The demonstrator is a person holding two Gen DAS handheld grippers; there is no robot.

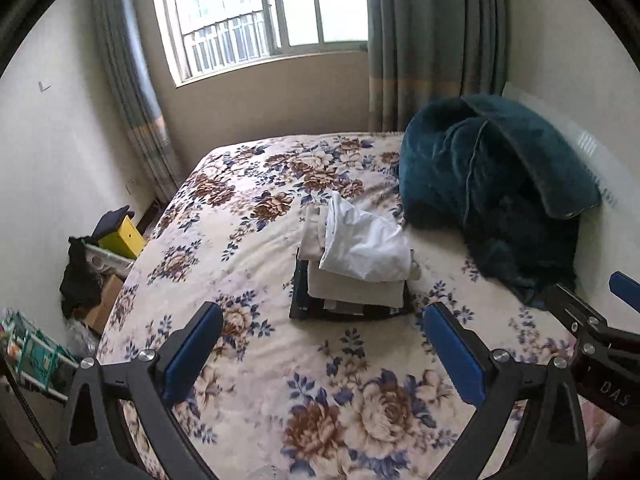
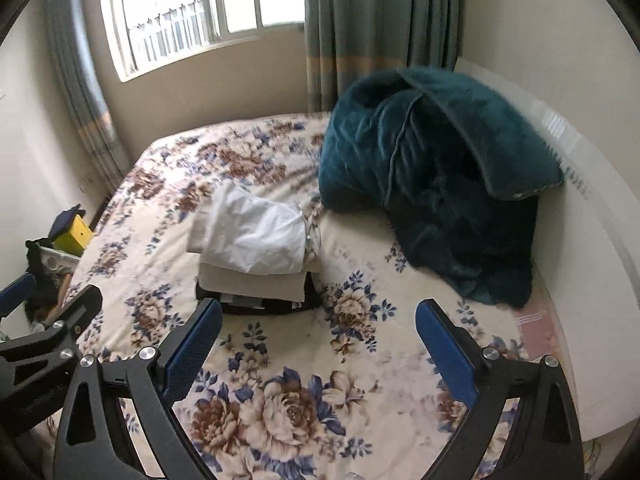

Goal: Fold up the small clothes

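A stack of folded small clothes (image 1: 352, 276) (image 2: 256, 264) sits mid-bed: a dark garment at the bottom, beige pieces above it, a white garment (image 1: 364, 244) (image 2: 256, 236) loosely on top. My left gripper (image 1: 324, 320) hangs well above the floral bedspread, short of the stack, jaws wide open and empty. My right gripper (image 2: 318, 316) is likewise high over the bed on the near side of the stack, wide open with nothing between its blue pads. The right gripper's finger (image 1: 624, 292) shows at the left view's right edge; the left gripper (image 2: 44, 320) shows at the right view's left edge.
A bulky teal blanket (image 1: 496, 196) (image 2: 436, 200) is heaped at the bed's right, against the white headboard. Left of the bed lie a yellow box (image 1: 122, 236) (image 2: 74, 234), dark clothing and cardboard. A window and curtains stand beyond the far edge of the bed.
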